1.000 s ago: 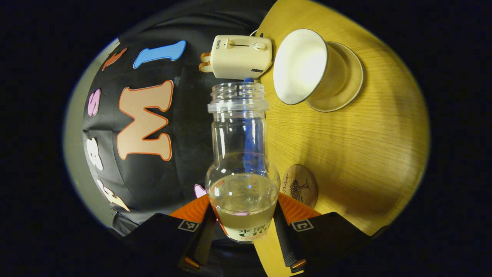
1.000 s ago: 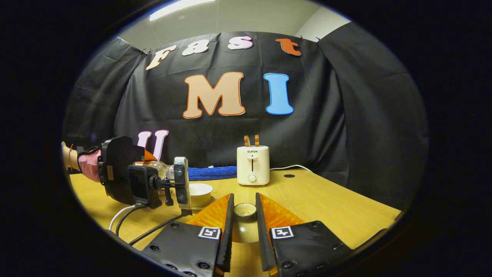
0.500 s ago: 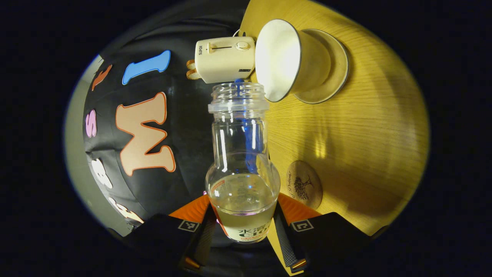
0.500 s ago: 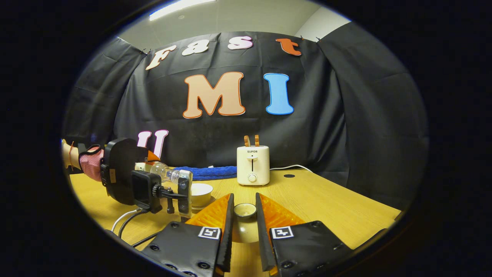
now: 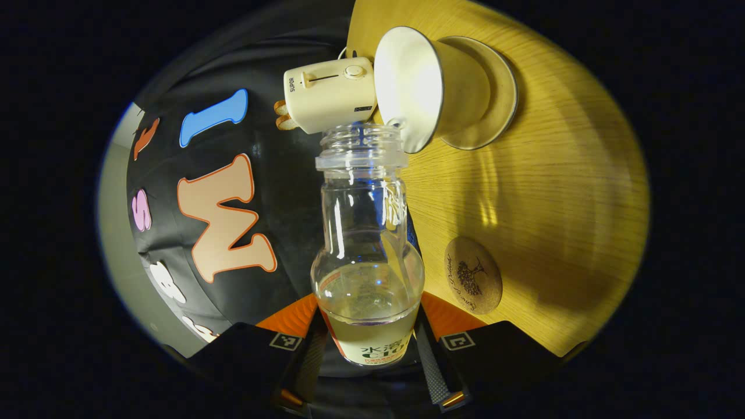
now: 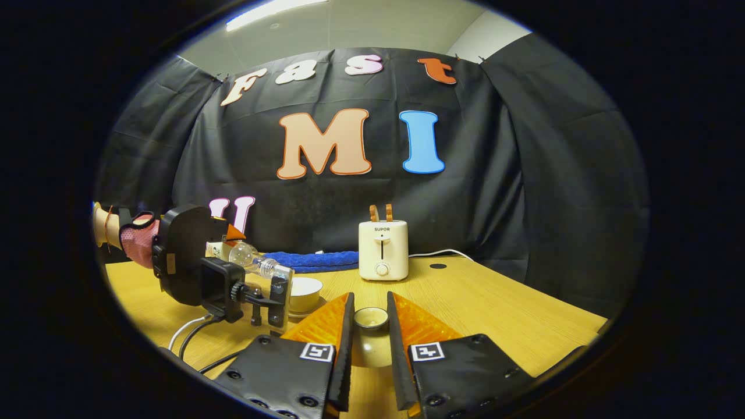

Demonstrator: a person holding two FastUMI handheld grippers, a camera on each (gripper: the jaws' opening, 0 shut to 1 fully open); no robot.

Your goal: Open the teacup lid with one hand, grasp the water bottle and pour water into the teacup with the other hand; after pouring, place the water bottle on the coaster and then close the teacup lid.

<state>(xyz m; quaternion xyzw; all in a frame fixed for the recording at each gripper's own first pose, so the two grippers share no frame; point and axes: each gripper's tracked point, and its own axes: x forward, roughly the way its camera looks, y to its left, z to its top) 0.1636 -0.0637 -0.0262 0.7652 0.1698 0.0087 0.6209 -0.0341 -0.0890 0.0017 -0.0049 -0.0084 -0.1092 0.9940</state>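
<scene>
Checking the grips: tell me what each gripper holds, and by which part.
Left gripper: bottle, by its lower body. Right gripper: lid, by its sides.

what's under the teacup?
A saucer sits under the teacup, resting on the wooden table. Its rim shows around the cup's base; the middle of the saucer, where the cup stands, is covered by the cup.

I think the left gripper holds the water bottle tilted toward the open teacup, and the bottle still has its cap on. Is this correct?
Not quite. In the left gripper view the water bottle has no cap; its mouth is open. The rest holds: the left gripper grips it, tilted toward the open teacup.
</scene>
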